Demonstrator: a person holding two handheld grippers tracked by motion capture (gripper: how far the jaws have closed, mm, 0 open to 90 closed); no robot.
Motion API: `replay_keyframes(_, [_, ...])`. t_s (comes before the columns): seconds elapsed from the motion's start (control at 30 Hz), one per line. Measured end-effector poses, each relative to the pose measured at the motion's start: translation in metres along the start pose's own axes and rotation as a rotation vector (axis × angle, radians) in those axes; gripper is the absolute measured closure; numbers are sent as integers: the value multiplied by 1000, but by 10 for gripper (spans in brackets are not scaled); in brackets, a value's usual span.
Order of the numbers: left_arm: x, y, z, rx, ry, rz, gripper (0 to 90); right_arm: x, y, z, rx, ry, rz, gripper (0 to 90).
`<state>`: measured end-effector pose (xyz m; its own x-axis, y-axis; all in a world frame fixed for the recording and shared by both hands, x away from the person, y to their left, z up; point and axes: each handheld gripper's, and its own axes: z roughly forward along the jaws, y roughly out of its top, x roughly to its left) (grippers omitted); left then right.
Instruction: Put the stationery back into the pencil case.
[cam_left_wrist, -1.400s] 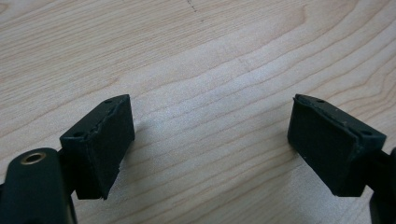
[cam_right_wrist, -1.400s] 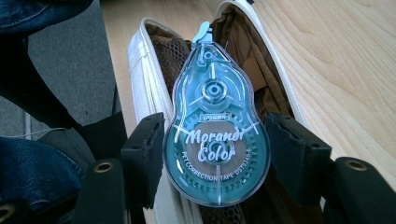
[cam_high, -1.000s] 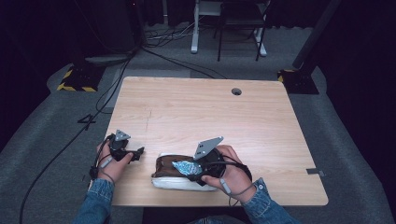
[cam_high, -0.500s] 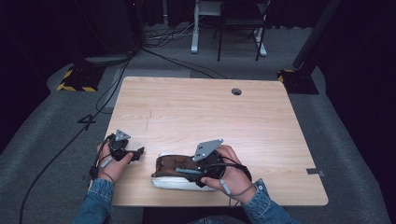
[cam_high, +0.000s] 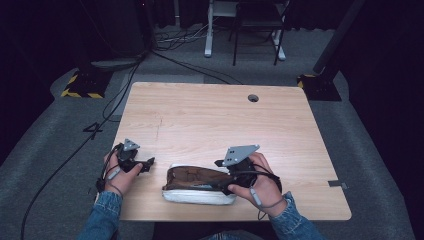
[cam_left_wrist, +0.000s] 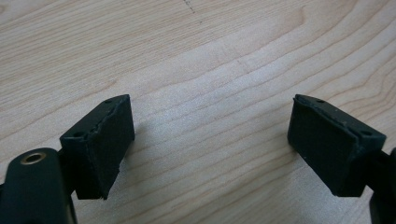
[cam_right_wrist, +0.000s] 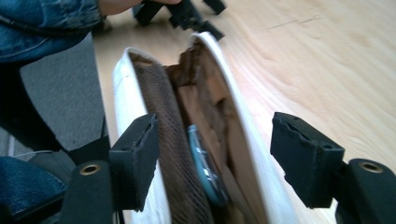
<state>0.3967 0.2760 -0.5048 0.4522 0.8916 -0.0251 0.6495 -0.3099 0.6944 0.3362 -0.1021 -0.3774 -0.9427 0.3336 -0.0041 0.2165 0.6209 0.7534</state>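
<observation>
High view: brown-and-white shoe (cam_high: 197, 185) on its side, tabletop (cam_high: 200, 120) near edge; right tongs (cam_high: 220, 186) at its heel, left tongs (cam_high: 148, 163) apart.
Left gripper view: left tongs (cam_left_wrist: 205, 140) released over bare wood.
Right gripper view: right tongs (cam_right_wrist: 212, 161) released, straddling shoe (cam_right_wrist: 187, 140) opening; blue object (cam_right_wrist: 205, 168) inside.

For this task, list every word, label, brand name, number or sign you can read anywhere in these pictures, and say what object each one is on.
"4": a dark mark on the grey floor left of the table, reading like that digit.
Nothing readable on the white pouch or on the blue-grey item inside it.
</observation>
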Motion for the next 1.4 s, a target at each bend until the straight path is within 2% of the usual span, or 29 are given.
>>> replay_keyframes(0.4, [0, 2, 3, 0, 1, -5, 147, -32, -27, -41, -66, -140, 92, 241])
replay_keyframes(0.6, [0, 4, 4, 3, 0, -5, 143, -51, -48, -60, -61, -215, 149, 210])
replay_keyframes(0.77, [-1, 4, 4, 1, 0, -4, 143, -65, -66, -70, -57, -256, 201, 199])
replay_keyframes(1.0, [-1, 4, 4, 0, 0, -4, 144, -87, -93, -76, -40, -328, 262, 172])
replay_keyframes(1.23, [-1, 4, 4, 2, 1, -5, 144, -107, -116, -73, -4, -354, 327, 175])
replay_keyframes(1.4, [-1, 4, 4, 2, 1, -5, 144, -119, -135, -69, 17, -377, 355, 171])
